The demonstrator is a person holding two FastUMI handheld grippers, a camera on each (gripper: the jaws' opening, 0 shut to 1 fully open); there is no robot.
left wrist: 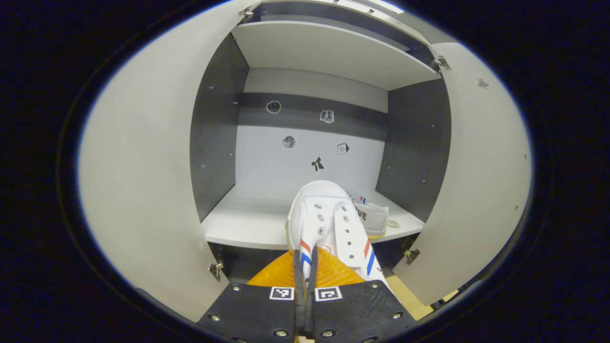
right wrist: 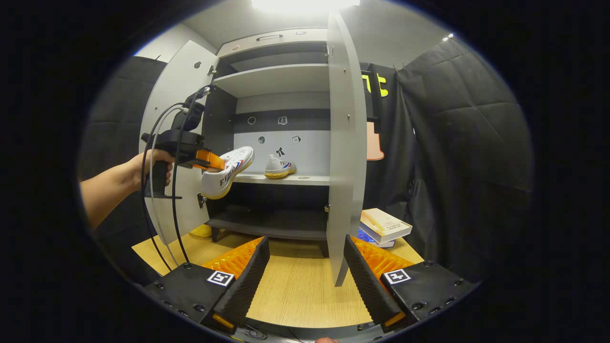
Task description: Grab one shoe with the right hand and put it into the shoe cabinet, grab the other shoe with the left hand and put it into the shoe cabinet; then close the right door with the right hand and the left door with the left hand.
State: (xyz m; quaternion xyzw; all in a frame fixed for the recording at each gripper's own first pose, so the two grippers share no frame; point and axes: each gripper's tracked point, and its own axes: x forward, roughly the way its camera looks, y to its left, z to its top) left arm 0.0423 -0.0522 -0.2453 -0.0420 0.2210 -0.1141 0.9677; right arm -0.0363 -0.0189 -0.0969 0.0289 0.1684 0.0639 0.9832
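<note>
My left gripper point(left wrist: 306, 255) is shut on the rim of a white shoe point(left wrist: 329, 221) with red and blue stripes, held in the air just in front of the cabinet's middle shelf point(left wrist: 243, 224), toe pointing inward. The right gripper view shows that same left gripper point(right wrist: 206, 160), held by a hand, with the shoe point(right wrist: 228, 172) tilted toe-up at the shelf's left edge. The other white shoe point(left wrist: 374, 216) point(right wrist: 279, 167) stands on the shelf toward the right. My right gripper point(right wrist: 305, 247) hangs open over the wooden floor, well back from the cabinet. Both doors stand open.
The left door point(left wrist: 143, 181) point(right wrist: 176, 114) and right door point(left wrist: 481, 181) point(right wrist: 345, 143) flank the opening. An upper shelf point(left wrist: 324, 52) sits above. Stacked books point(right wrist: 383, 226) lie on the floor right of the cabinet, and a yellow object point(right wrist: 202, 231) rests by its left foot.
</note>
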